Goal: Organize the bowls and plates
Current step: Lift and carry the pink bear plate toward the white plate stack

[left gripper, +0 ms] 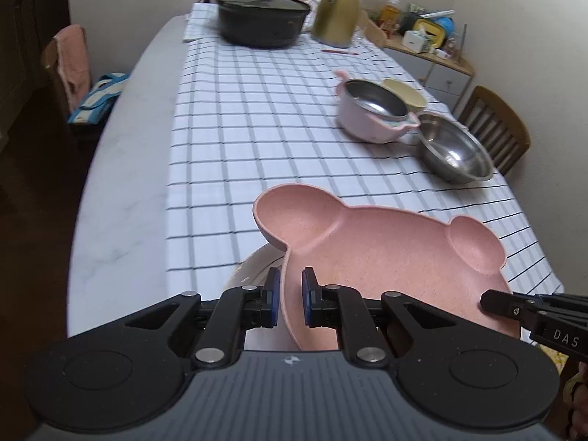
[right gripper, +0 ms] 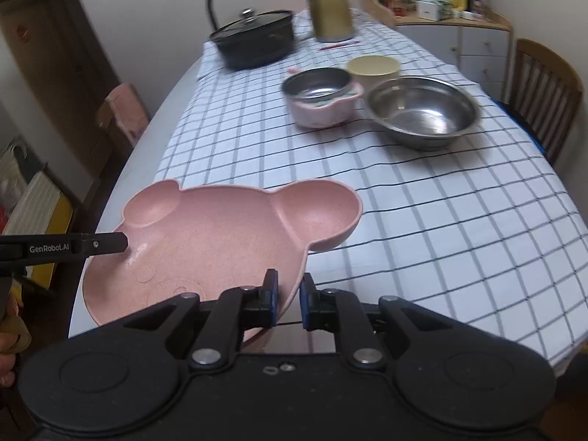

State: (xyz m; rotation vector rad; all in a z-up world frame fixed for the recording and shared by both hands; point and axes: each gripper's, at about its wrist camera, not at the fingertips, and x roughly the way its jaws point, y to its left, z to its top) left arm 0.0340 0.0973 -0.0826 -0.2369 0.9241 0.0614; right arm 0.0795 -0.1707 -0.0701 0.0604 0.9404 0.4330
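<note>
Left wrist view: left tool [left gripper: 290, 299] clamped on the rim of the pink bear-shaped plate [left gripper: 367, 253], pads on either side of the plate wall. Right tool [left gripper: 492, 303] enters from the right edge and reaches the opposite rim of the same plate. Plate is lifted above the near end of the bench [left gripper: 110, 228], tilted, ears pointing away from the camera. A white rounded thing shows under the plate's left ear, too hidden to identify.

Right wrist view: right tool [right gripper: 288, 301] clamped on the plate [right gripper: 220, 242] rim by the right ear; left tool [right gripper: 110, 244] comes in from the left edge onto the rim below the left ear. So both tools grip one plate, one per side.

Rest of the bench, under a white checked tablecloth [right gripper: 422, 202]: pink bowl with steel insert [right gripper: 319, 99], cream bowl [right gripper: 373, 68] just behind it, wide steel bowl [right gripper: 422, 110] just beside it on the right, all well apart from the held plate. Far end: black lidded pot [right gripper: 253, 40], gold kettle [right gripper: 329, 9], red pen [right gripper: 338, 45] near the kettle. Wooden chair [right gripper: 544, 92] at the right side, chair with pink cloth [right gripper: 125, 114] at the left. Cabinet [right gripper: 474, 44] with clutter in the back corner.
</note>
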